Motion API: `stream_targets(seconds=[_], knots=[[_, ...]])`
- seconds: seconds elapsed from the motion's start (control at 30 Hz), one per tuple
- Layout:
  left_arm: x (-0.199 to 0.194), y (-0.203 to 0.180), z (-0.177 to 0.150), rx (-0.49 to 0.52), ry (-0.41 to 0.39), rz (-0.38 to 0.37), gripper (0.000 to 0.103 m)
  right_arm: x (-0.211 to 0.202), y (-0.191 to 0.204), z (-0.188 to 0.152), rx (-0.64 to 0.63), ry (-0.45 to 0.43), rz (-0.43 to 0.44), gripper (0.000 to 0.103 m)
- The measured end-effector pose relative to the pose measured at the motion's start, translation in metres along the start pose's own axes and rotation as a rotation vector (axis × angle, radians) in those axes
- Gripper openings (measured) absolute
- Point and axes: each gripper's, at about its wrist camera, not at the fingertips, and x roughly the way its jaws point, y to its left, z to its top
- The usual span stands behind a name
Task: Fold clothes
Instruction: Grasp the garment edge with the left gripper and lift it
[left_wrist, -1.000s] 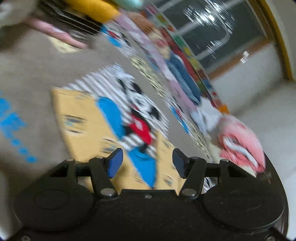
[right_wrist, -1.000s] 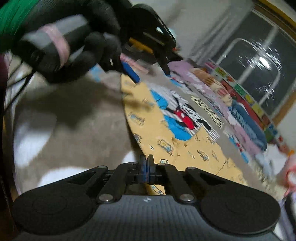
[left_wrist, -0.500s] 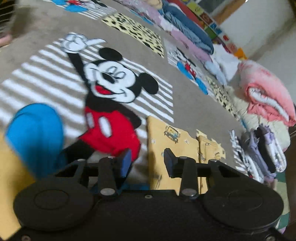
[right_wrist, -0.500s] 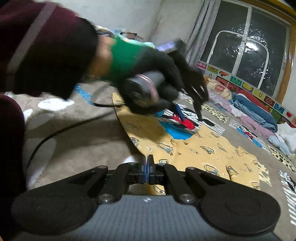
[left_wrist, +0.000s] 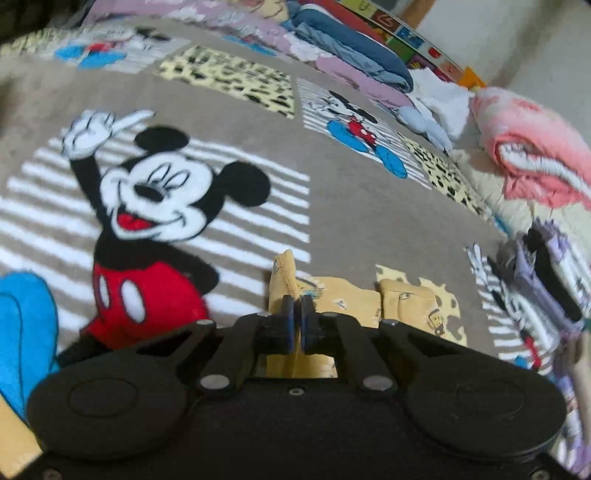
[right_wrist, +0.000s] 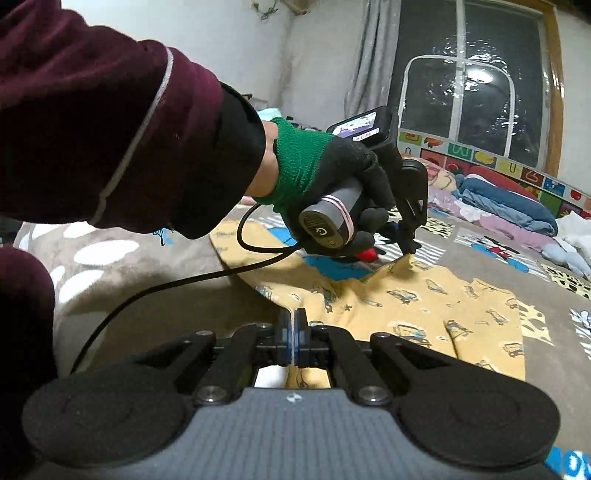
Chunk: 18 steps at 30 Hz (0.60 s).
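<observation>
Right wrist view shows the yellow garment (right_wrist: 424, 306) spread on the cartoon blanket (right_wrist: 480, 258). The right gripper (right_wrist: 291, 339) has its jaws pinching the near edge; the left gripper (left_wrist: 295, 325) pinches a raised edge further along. For a clean fold, both pinches should rise level and travel together, keeping the cloth taut so edges meet squarely.

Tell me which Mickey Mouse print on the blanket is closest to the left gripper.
The big waving Mickey Mouse just left of the left gripper. It is far larger than the small Mickey and the blurred one farther up the blanket.
</observation>
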Motion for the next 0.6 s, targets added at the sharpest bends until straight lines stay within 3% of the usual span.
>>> stream_targets(seconds=[0.6], knots=[[0.026,-0.065,-0.010,0.106,0.006,0.052,0.000,-0.032,-0.051,-0.022,0.213,-0.014,-0.061,0.002]])
